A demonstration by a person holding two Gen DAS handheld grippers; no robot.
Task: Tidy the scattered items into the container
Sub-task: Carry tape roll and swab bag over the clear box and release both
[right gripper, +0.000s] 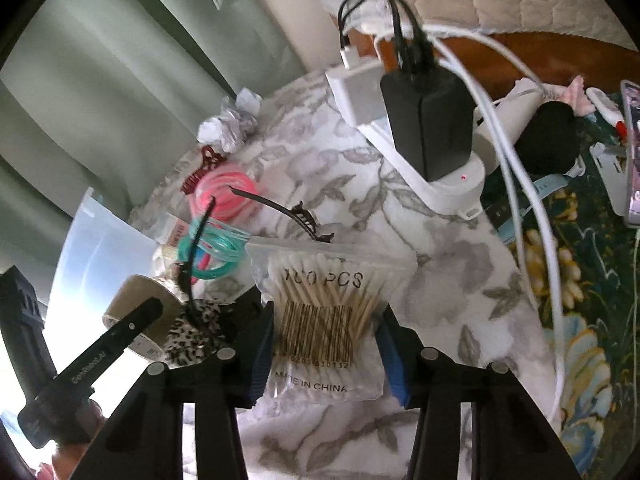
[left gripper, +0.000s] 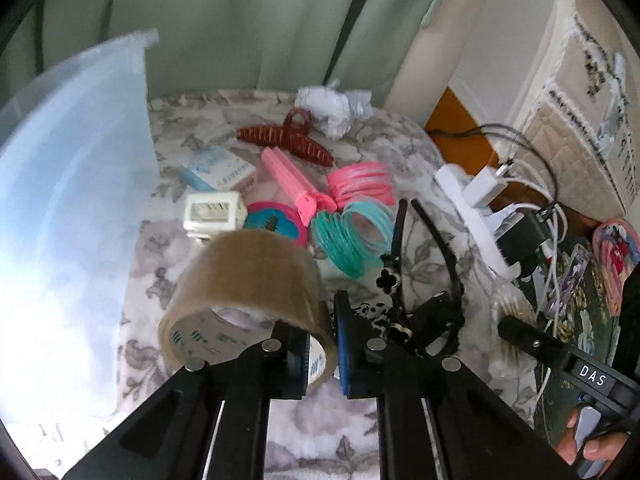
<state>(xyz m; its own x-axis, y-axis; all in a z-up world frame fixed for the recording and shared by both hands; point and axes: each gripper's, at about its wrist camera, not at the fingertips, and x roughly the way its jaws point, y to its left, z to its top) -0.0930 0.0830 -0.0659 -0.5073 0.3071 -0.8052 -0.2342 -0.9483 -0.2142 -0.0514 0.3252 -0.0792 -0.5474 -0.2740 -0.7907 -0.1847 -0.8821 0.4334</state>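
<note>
Floral bedding carries scattered hair accessories beside the translucent container [left gripper: 76,184] at left; left tongs [left gripper: 320,344] clench the tape roll [left gripper: 240,280], right tongs [right gripper: 324,344] straddle the cotton-swab bag [right gripper: 320,308], grip uncertain, which may slip.

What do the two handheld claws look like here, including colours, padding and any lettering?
Both are black, angular two-finger frames with round silver bolts at the joints. The left claw and right claw carry ribbed blue pads on the inner finger faces. Seen from the left view, the right one's handle bears a label reading "DAS"; the left one's handle shows small white lettering, too blurred to read.
</note>
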